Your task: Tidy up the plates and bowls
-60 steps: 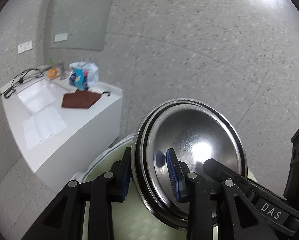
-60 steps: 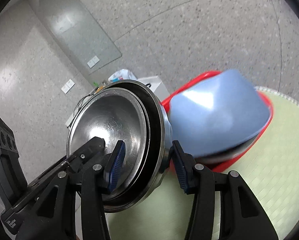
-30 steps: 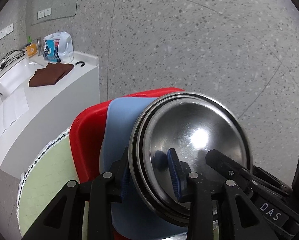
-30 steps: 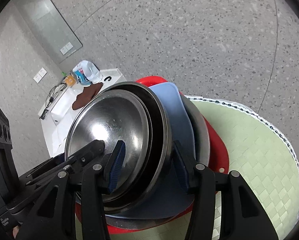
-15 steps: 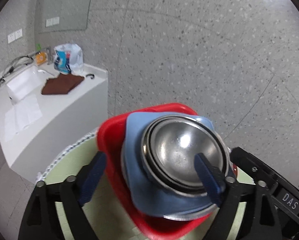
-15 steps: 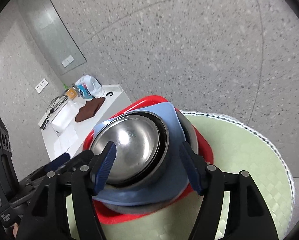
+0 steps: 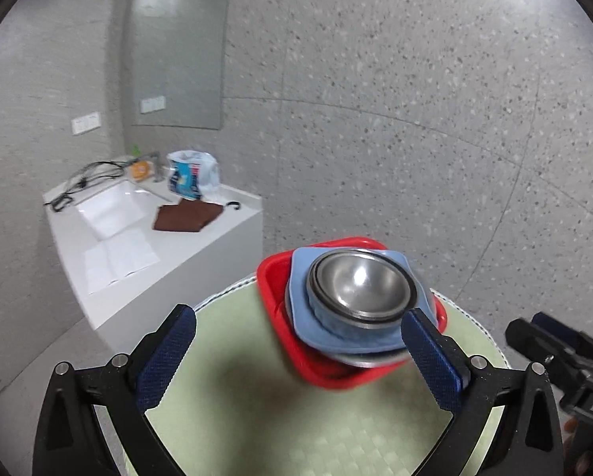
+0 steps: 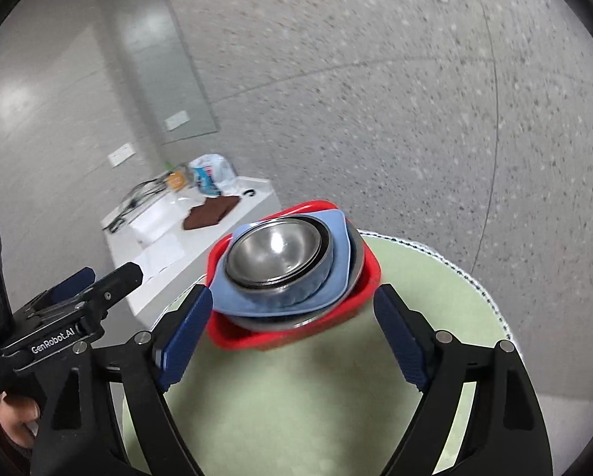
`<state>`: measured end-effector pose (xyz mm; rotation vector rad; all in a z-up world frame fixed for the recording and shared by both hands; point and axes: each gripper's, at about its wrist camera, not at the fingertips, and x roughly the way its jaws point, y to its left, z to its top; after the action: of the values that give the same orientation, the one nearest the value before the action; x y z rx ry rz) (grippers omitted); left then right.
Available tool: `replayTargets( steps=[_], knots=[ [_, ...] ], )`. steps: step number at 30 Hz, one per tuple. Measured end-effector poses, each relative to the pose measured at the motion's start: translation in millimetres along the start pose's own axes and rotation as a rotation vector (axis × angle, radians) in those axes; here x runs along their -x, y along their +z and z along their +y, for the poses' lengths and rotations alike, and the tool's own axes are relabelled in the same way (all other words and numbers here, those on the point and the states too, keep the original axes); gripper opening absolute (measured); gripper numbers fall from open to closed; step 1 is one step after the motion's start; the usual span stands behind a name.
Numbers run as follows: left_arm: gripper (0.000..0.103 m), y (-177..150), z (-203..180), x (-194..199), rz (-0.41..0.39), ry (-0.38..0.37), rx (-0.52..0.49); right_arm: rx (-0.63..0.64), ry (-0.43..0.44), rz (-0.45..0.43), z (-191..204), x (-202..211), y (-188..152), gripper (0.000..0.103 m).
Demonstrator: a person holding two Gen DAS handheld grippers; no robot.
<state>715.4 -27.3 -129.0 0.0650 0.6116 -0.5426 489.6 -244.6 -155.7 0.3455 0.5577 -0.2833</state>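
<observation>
Both your left claw (image 7: 296, 337) and right claw (image 8: 292, 333) gape wide, holding nothing. Lift them straight off the steel bowls (image 8: 276, 254), clear of the red tray (image 8: 370, 267).

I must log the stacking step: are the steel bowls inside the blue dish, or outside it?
Inside. The steel bowls sit nested, mouths up, within the blue dish, whose rim surrounds them.

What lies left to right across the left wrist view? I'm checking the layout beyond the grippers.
White counter → brown cloth → red tray → steel bowls → right gripper.
</observation>
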Motion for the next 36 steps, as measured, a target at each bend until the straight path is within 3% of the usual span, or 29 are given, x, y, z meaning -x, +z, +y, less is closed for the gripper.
replayTargets(
  steps=[6,12,20,26,36],
  knots=[
    [0.102,-52.4,-38.2,94.3,-0.067,0.125,0.104,0.158,0.126,0.006,-19.5,44.5,-7.2,0.089],
    [0.102,-100.5,-104.4,202.2,-0.102,0.260,0.214,0.258,0.251,0.030,-44.5,98.1,-11.3,0.092],
    [0.102,-147.4,-191.0,338.7,-0.177,0.370,0.236,0.338,0.379,-0.015,-54.7,191.2,-32.1,0.102],
    [0.102,-193.0,-260.3,433.4,-0.223,0.442,0.217,0.368,0.424,-0.054,-66.7,263.7,-50.0,0.103],
    [0.102,-276.1,-380.4,576.3,-0.234,0.486,0.190,0.360,0.428,-0.084,-104.3,387.6,-95.6,0.103]
  ],
)
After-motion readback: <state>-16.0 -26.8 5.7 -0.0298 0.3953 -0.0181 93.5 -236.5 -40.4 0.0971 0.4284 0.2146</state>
